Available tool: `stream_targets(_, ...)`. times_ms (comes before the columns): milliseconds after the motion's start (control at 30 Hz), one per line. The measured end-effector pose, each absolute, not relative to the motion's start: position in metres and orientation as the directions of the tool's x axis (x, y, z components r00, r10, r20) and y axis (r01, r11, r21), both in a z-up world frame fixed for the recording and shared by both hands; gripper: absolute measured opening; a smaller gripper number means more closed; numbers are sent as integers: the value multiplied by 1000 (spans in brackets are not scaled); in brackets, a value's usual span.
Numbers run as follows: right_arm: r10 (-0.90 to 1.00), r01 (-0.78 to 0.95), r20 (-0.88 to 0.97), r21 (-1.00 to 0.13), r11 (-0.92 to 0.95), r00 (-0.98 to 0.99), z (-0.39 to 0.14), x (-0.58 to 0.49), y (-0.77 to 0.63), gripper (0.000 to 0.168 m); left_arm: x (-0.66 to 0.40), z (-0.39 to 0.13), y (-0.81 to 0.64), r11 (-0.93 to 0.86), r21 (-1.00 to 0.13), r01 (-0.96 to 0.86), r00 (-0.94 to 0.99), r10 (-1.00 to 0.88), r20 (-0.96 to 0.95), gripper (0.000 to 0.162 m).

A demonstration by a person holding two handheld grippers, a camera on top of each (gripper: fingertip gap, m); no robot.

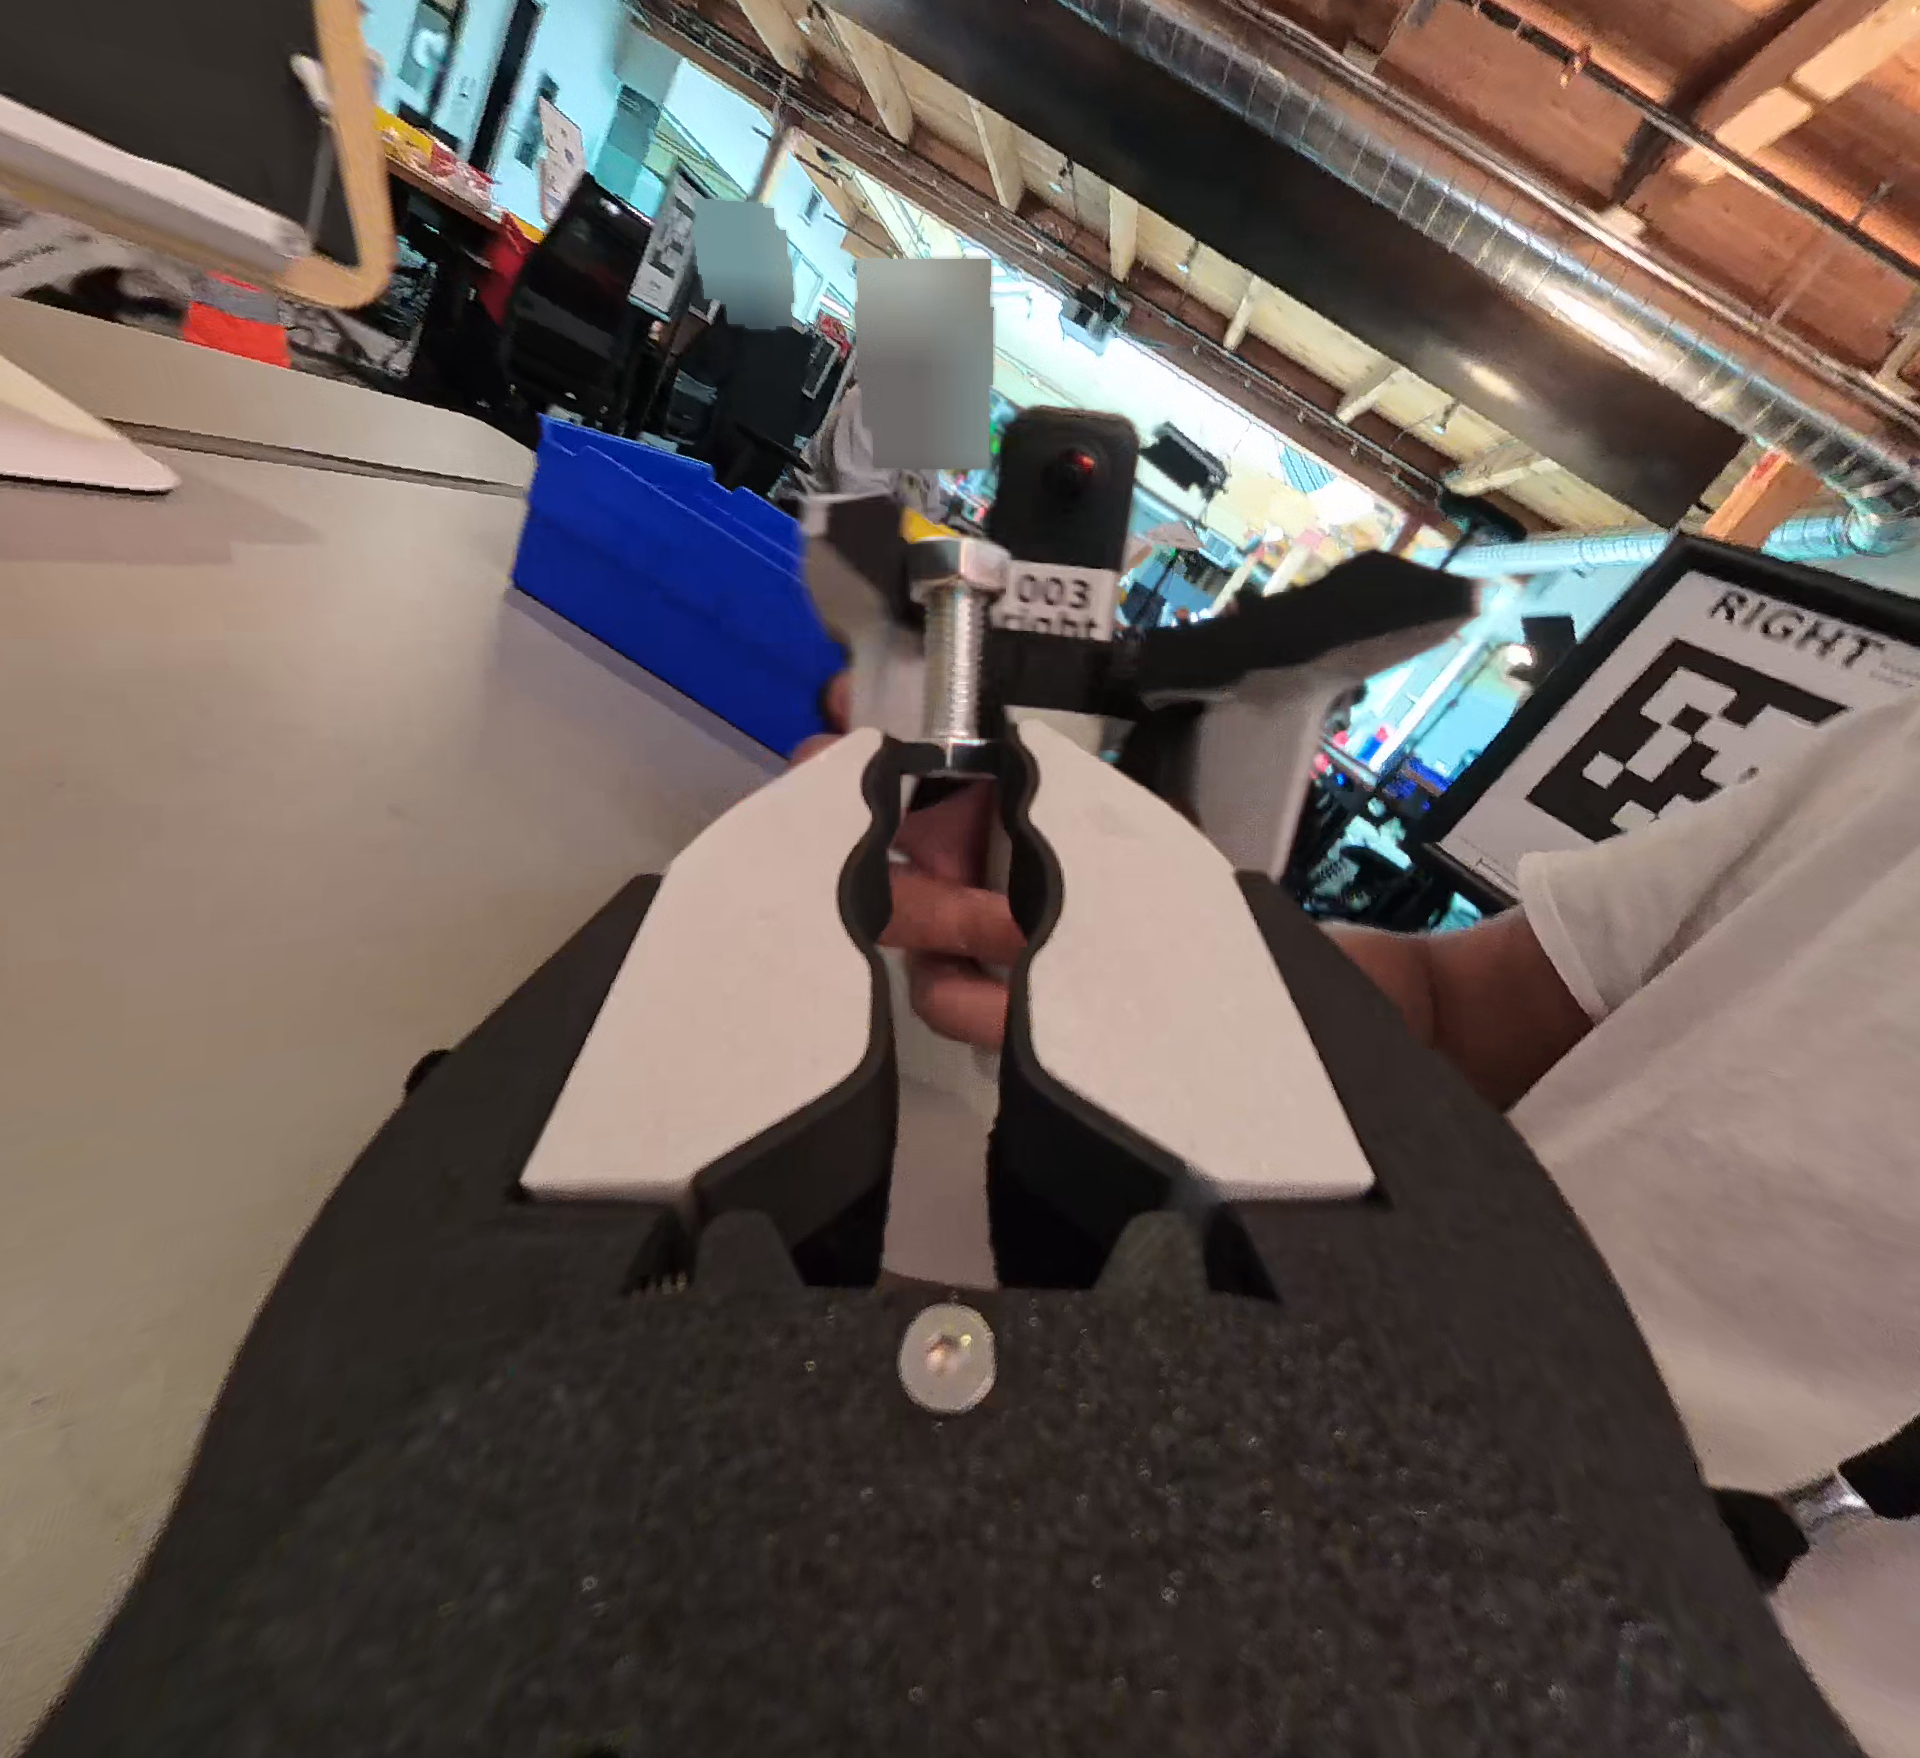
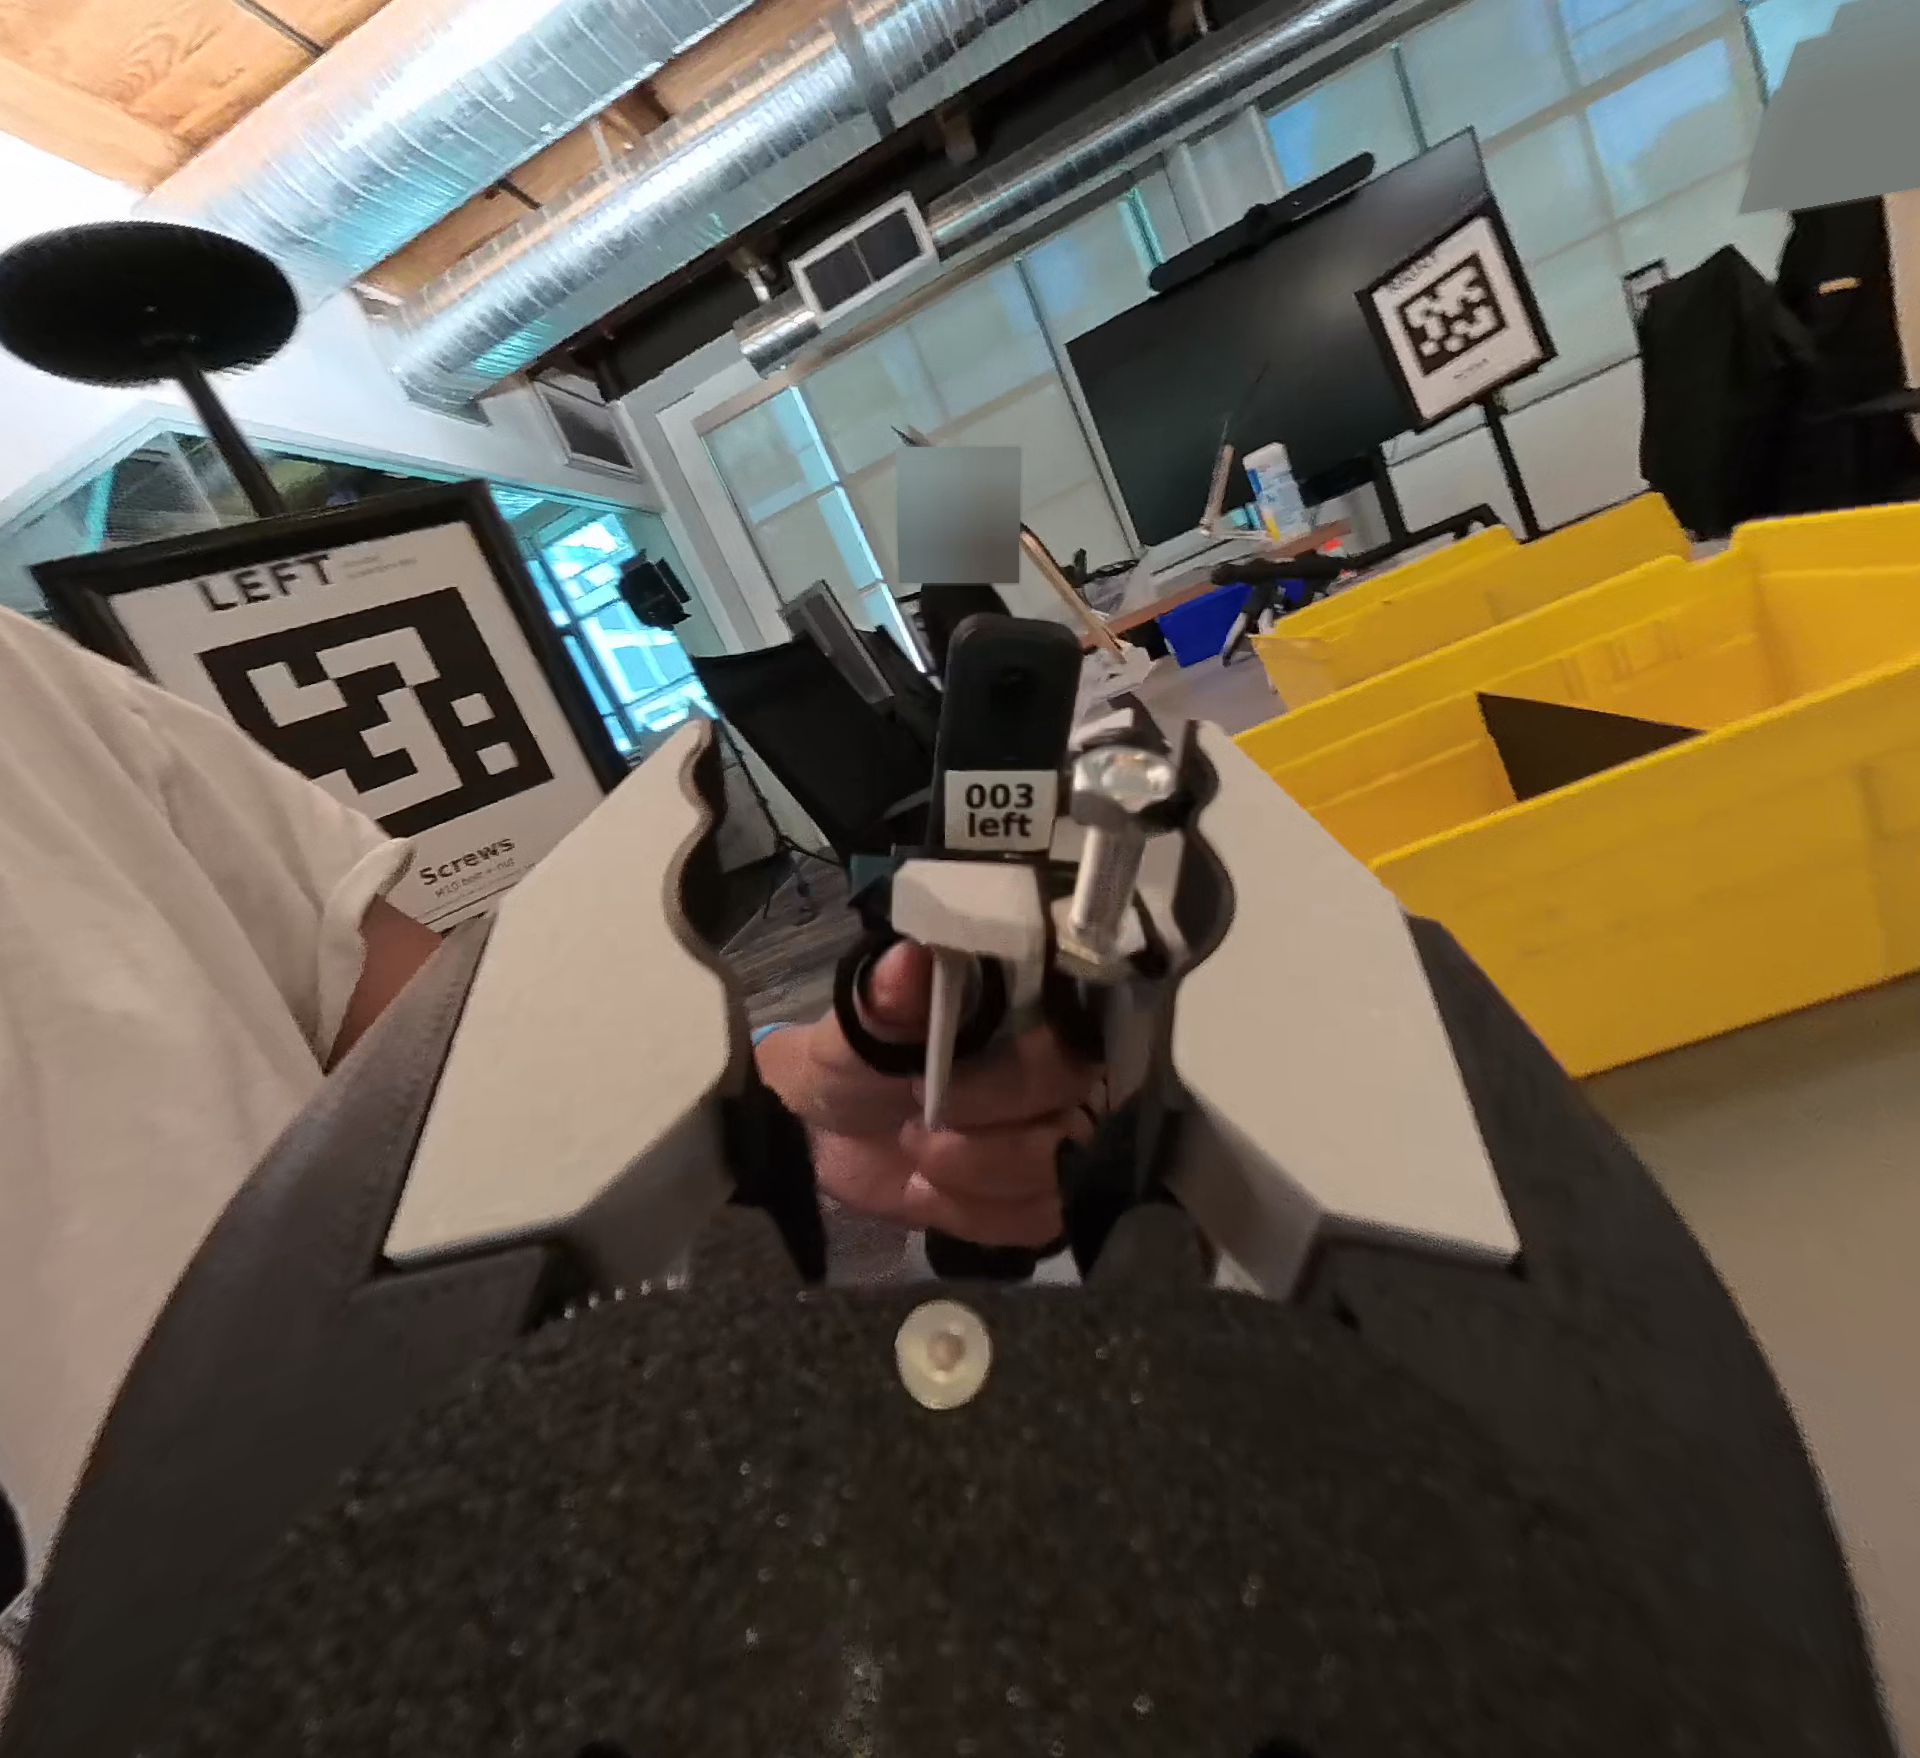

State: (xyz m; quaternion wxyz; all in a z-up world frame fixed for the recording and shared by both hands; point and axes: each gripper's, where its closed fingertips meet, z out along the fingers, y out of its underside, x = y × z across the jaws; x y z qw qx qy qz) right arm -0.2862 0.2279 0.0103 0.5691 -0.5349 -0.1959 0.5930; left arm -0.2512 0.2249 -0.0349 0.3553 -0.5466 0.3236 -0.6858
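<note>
My left gripper [image 1: 953, 758] is shut on a silver nut [image 1: 951, 760] at the lower end of a silver bolt [image 1: 953, 659], which stands upright from its tips. My right gripper [image 2: 945, 752] is open, jaws wide apart. The bolt [image 2: 1107, 861] sits between them, its hex head [image 2: 1124, 778] close against the right-hand finger [image 2: 1299, 908]. The two grippers face each other in the air. In the left wrist view the right gripper's fingers [image 1: 1340, 602] spread to either side of the bolt head [image 1: 951, 565]. A hand [image 2: 935, 1158] holds the left gripper's handle.
A blue bin [image 1: 665, 565] stands on the grey table [image 1: 260, 825] behind the bolt. Yellow bins [image 2: 1610, 877], one with a black divider [image 2: 1558, 742], stand at the right. Framed black-and-white marker signs [image 1: 1714, 721] [image 2: 353, 700] stand at the sides. A person's white sleeve [image 1: 1714, 1085] is close. Left tips to right tips: about 5 centimetres.
</note>
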Motion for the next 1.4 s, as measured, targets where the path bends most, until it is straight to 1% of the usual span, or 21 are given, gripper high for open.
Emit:
stream_targets(67, 876, -459, -418, -844, -278, 239, 9, -280, 228, 92, -262, -32, 240, -554, -812, 182, -123, -832, 540, 18)
stream_targets(100, 882, -467, -414, -840, -275, 226, 10, -275, 224, 84, -268, -31, 250, -562, -800, 209, -98, -826, 555, 18)
stream_targets(133, 882, -479, -415, -835, -271, 223, 11, -270, 223, 80, -275, -32, 260, -574, -785, 234, -80, -816, 573, 17)
stream_targets(233, 865, -482, -427, -835, -264, 265, 6, -258, 230, 81, -286, -34, 276, -582, -770, 263, -38, -803, 594, 17)
stream_targets(333, 842, -492, -476, -813, -312, 254, 1, -261, 241, 84, -275, -34, 262, -566, -795, 218, -68, -822, 566, 17)
stream_targets(467, 846, -461, -487, -815, -350, 218, -2, -287, 243, 89, -250, -37, 225, -567, -815, 122, -171, -821, 545, 17)
stream_targets(567, 869, -467, -456, -822, -327, 193, 6, -295, 234, 87, -246, -37, 222, -561, -819, 120, -169, -824, 540, 18)
stream_targets(633, 867, -458, -448, -831, -315, 218, 6, -292, 233, 93, -254, -34, 233, -580, -799, 159, -161, -814, 558, 17)
stream_targets(700, 871, -478, -440, -827, -297, 218, 9, -281, 229, 89, -267, -30, 249, -579, -786, 215, -125, -815, 566, 17)
stream_targets(733, 886, -495, -419, -823, -278, 199, 12, -274, 224, 72, -273, -30, 258, -576, -783, 233, -93, -815, 572, 17)
stream_targets(767, 881, -513, -421, -817, -265, 214, 14, -266, 225, 72, -278, -32, 265, -578, -780, 240, -74, -812, 578, 17)
stream_targets(867, 862, -489, -433, -830, -267, 264, 5, -256, 232, 75, -283, -34, 271, -575, -780, 246, -56, -812, 581, 17)
stream_targets(1000, 822, -463, -494, -821, -334, 283, -11, -264, 248, 85, -263, -35, 245, -556, -814, 170, -111, -831, 545, 17)
stream_targets(1133, 842, -470, -494, -809, -353, 216, -9, -285, 243, 87, -246, -36, 216, -551, -828, 103, -196, -828, 526, 17)
stream_targets(1200, 860, -481, -475, -807, -341, 187, -2, -291, 237, 85, -245, -35, 216, -564, -819, 107, -202, -819, 537, 17)
stream_targets(1233, 874, -484, -457, -810, -331, 166, 1, -292, 231, 79, -247, -36, 221, -570, -813, 119, -190, -817, 545, 17)
stream_targets(1267, 876, -488, -453, -810, -326, 167, 3, -292, 229, 81, -251, -34, 226, -577, -805, 137, -185, -813, 552, 17)
stream_targets(1300, 874, -491, -454, -809, -323, 172, 3, -290, 229, 87, -256, -32, 232, -581, -798, 159, -182, -812, 555, 18)
stream_targets(1333, 877, -501, -451, -805, -318, 168, 5, -284, 227, 86, -262, -29, 240, -578, -793, 190, -166, -815, 555, 17)
stream_targets(1400, 892, -545, -431, -785, -294, 139, 12, -268, 221, 68, -274, -29, 256, -587, -777, 228, -122, -809, 575, 17)
